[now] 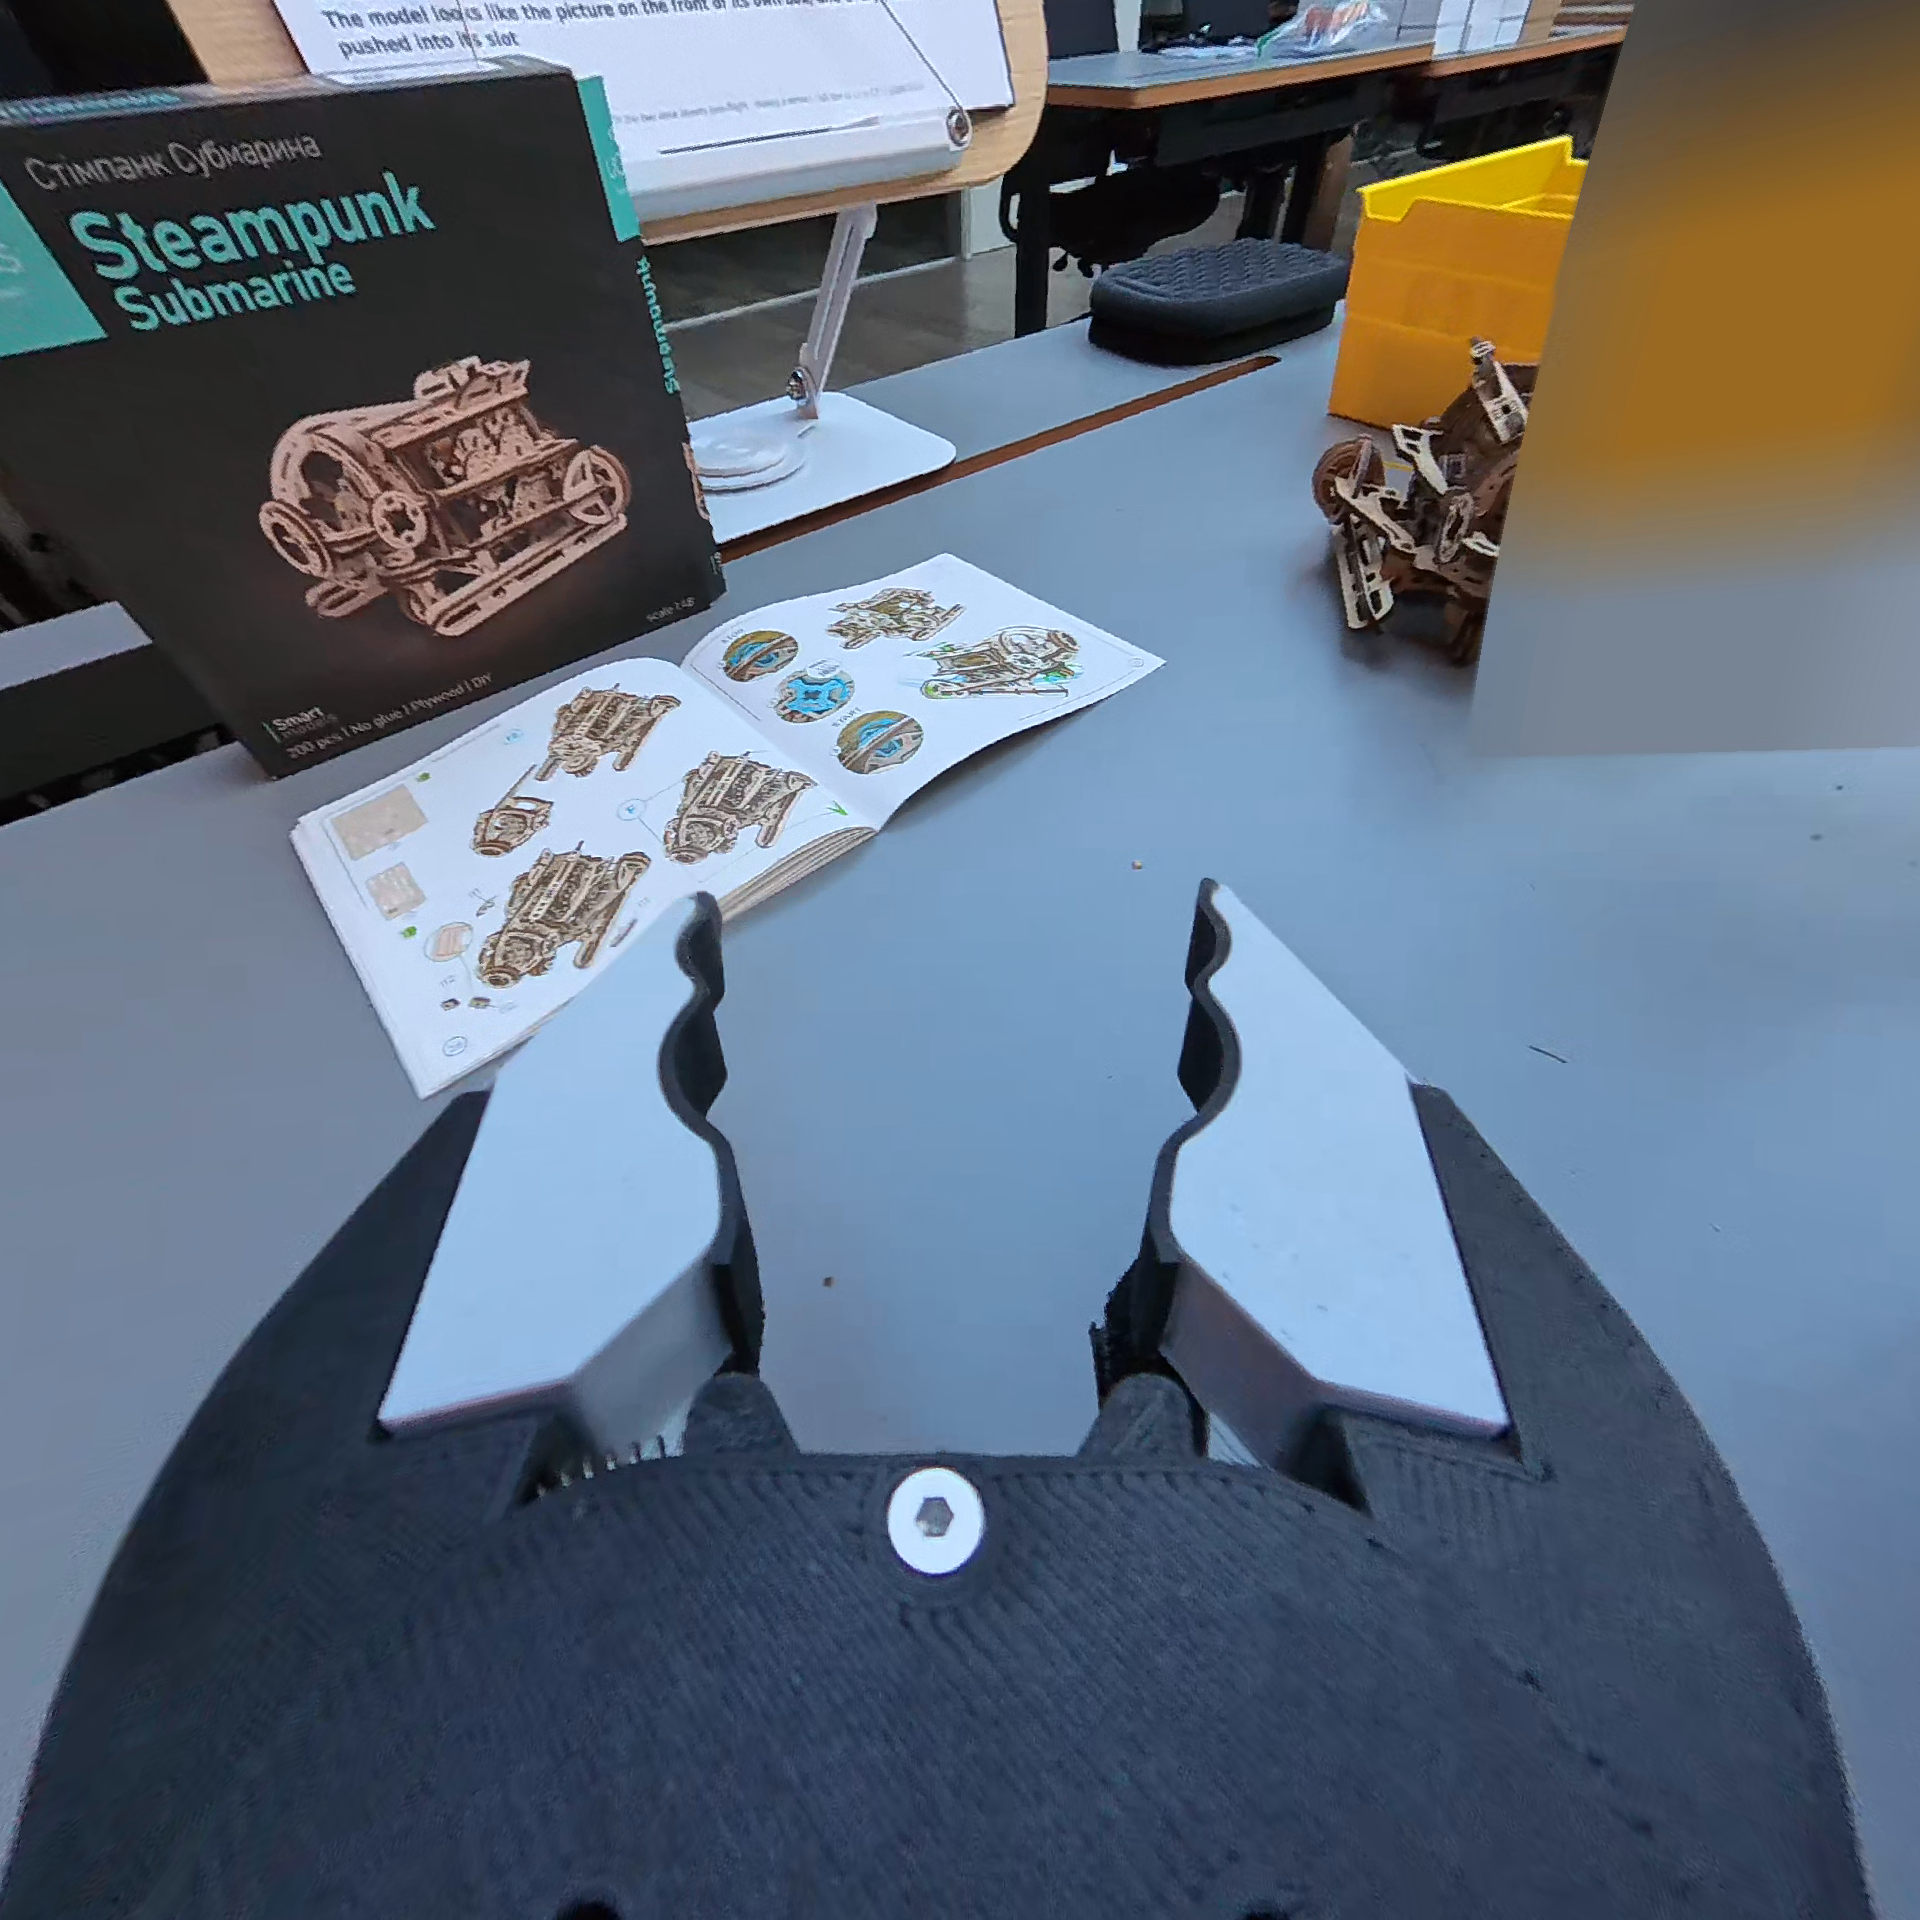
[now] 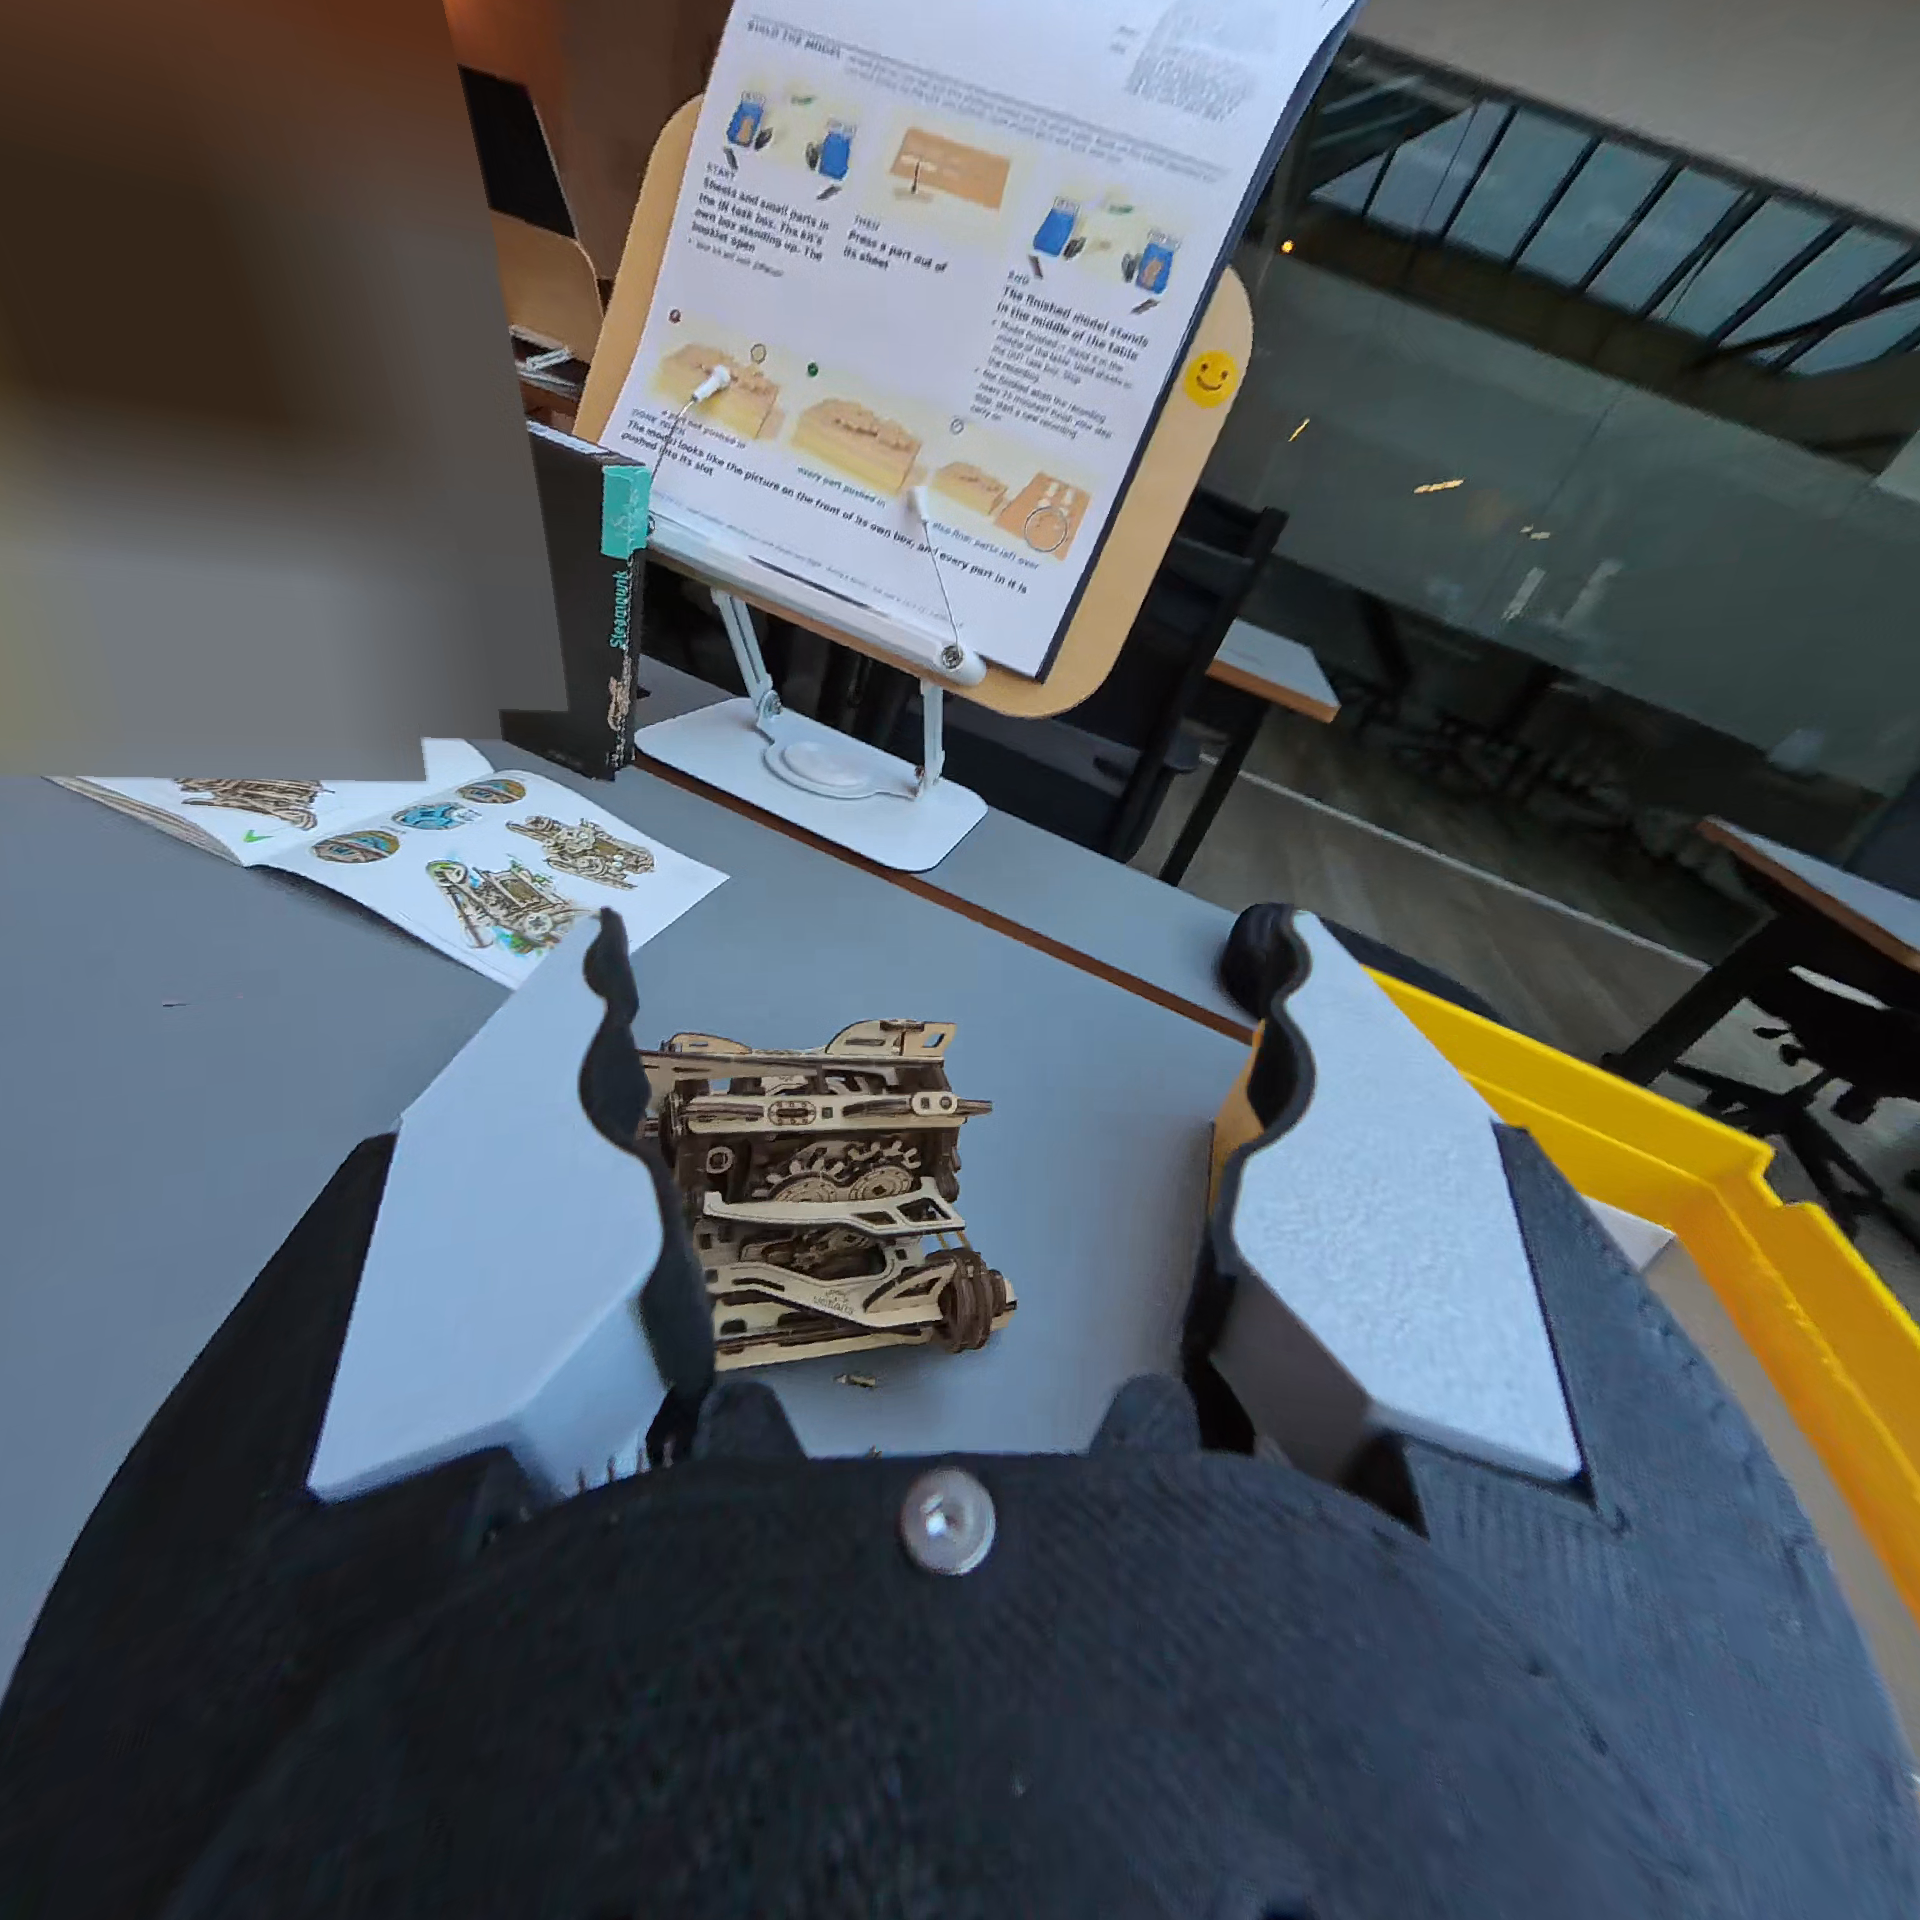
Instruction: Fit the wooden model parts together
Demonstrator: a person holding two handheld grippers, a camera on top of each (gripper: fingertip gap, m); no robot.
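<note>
A partly built wooden model point(image 2: 821, 1195) lies on the grey table point(image 2: 260, 1091), full of gears and curved rails. My right gripper point(image 2: 935, 925) is open and empty, hovering over it with the model between and below its fingers, closer to the left finger. A tiny wood chip point(image 2: 857, 1380) lies in front of the model. In the left wrist view the same model point(image 1: 1413, 499) sits far right, partly cut off by a blur patch. My left gripper point(image 1: 956, 904) is open and empty above bare table point(image 1: 935, 1091), well away from the model.
An open instruction booklet point(image 1: 675, 810) lies left of centre, also seen in the right wrist view point(image 2: 468, 862). The dark kit box point(image 1: 322, 416) stands behind it. A sheet holder on a white stand point(image 2: 914, 343) is at the back. A yellow bin point(image 2: 1662, 1195) sits right.
</note>
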